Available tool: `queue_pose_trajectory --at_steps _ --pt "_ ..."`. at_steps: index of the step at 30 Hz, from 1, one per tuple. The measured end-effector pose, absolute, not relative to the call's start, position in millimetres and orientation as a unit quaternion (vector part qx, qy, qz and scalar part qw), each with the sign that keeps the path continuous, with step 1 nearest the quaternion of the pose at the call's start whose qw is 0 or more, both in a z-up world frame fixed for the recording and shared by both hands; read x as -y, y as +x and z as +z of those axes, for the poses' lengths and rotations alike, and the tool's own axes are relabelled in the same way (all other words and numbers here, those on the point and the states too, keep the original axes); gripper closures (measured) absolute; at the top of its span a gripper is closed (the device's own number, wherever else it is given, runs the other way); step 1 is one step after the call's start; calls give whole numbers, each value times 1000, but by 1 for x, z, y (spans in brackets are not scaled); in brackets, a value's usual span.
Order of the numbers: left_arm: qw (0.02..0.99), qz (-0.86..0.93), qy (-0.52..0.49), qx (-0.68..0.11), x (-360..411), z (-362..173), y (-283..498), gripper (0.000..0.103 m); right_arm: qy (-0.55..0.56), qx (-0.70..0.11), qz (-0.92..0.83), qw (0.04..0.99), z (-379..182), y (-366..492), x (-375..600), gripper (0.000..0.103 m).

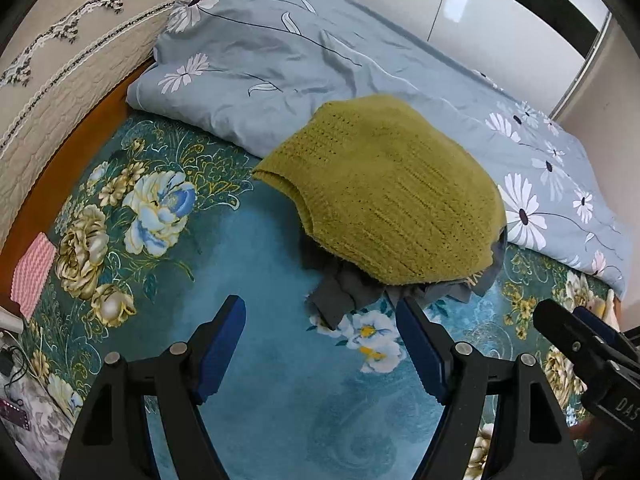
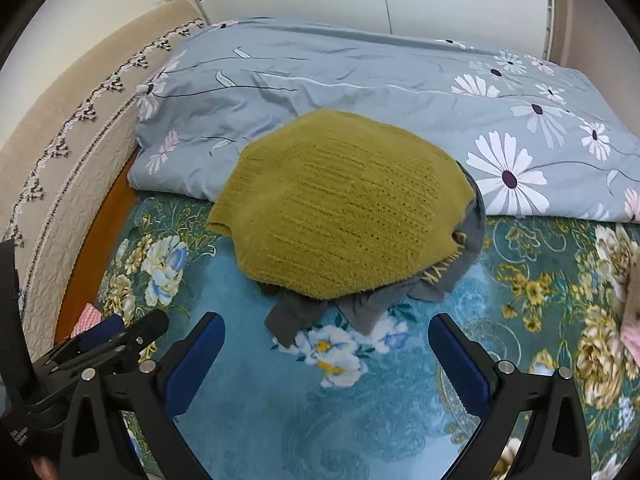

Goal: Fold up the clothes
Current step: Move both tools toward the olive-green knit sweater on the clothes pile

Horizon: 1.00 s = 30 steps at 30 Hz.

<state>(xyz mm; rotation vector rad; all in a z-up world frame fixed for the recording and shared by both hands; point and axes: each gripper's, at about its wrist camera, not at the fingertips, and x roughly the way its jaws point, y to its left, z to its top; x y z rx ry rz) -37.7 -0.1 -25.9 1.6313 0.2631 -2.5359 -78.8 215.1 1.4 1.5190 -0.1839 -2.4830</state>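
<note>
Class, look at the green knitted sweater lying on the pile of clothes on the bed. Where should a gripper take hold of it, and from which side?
Probably the ribbed corner at its left end: the green knitted sweater forms a thick rolled edge there, lifted off the bedspread. Come in from the left, low, jaws across the edge. The near hem lies on grey clothes, risking a double grab.
</note>
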Motion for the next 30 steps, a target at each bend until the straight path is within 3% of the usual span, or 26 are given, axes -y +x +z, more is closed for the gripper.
queue_pose_trajectory --at_steps 17,30 --pt "68 -847 516 -103 7 -25 -64 25 519 67 -843 123 -15 -111 -203 0" --pt "34 -853 508 -113 19 -42 -93 25 536 26 -838 98 -31 -130 -179 0"
